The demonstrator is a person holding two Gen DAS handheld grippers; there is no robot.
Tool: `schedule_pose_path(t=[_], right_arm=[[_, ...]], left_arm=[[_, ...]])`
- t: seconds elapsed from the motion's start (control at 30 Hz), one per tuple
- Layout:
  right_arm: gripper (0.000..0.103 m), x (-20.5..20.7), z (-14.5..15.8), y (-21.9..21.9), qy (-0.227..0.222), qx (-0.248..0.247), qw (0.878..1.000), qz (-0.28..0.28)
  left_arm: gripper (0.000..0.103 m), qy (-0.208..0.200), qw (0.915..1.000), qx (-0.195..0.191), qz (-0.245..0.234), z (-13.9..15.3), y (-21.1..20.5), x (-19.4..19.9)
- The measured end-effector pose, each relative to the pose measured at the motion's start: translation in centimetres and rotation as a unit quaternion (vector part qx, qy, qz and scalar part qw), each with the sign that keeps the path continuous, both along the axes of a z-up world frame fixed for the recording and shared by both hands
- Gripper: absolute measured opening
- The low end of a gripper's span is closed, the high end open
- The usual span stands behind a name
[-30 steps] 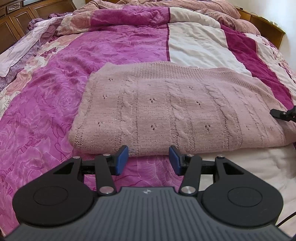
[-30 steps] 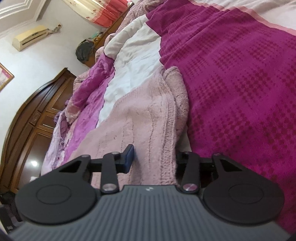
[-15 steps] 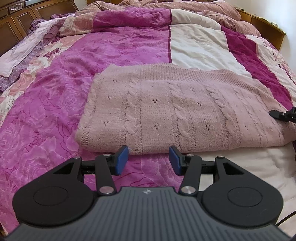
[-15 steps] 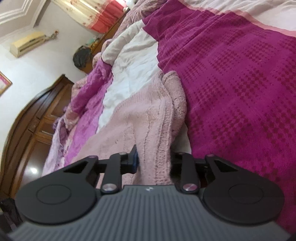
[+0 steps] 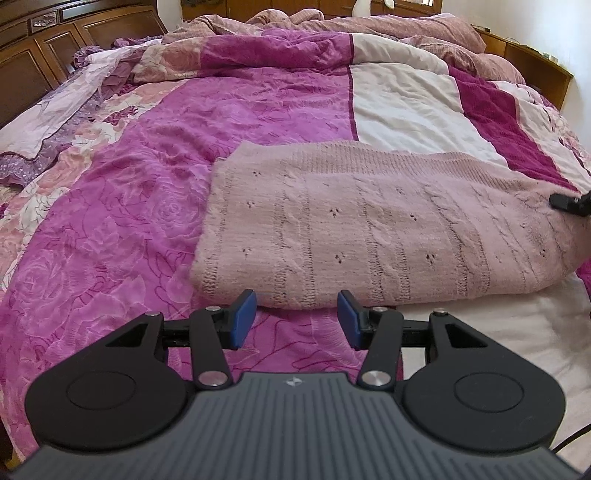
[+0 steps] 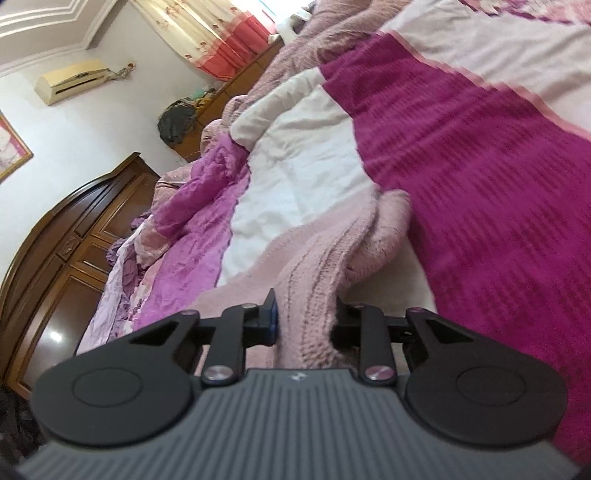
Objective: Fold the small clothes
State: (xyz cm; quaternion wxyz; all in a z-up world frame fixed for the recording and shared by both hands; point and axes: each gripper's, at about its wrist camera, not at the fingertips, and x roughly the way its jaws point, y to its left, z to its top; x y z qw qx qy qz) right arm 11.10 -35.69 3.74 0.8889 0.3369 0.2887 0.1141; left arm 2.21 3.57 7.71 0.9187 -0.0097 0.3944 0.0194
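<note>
A pale pink cable-knit sweater [image 5: 369,221] lies folded across the bed. My left gripper [image 5: 297,319] stands open just short of the sweater's near hem, with only the bedspread between its blue pads. In the right wrist view my right gripper [image 6: 304,321] is shut on the sweater's [image 6: 314,273] right edge, a thick bunch of knit squeezed between the pads and lifted off the bed. The right gripper's tip [image 5: 570,203] shows at the far right of the left wrist view, on the sweater's end.
The bed is covered by a magenta floral quilt [image 5: 129,221] with a white panel [image 5: 406,107] and dark magenta stripe [image 6: 498,184]. Rumpled bedding [image 5: 295,33] is heaped at the back. A wooden wardrobe [image 6: 55,251] stands at the left.
The right gripper has closed on the sweater's edge and risen, pulling the knit up. The left gripper has backed off slightly from the hem and stays open.
</note>
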Motion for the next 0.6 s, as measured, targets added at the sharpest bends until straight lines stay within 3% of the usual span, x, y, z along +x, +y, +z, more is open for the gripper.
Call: schedule_pose_path(t=[0.6], right_arm=[[0.026,1.1,5.8,6.9,-0.037,-0.059,0.996,0.055]], left_arm=[[0.057,-0.034,0.9989,-0.009,0.029,2.5,5.3,-1.7]])
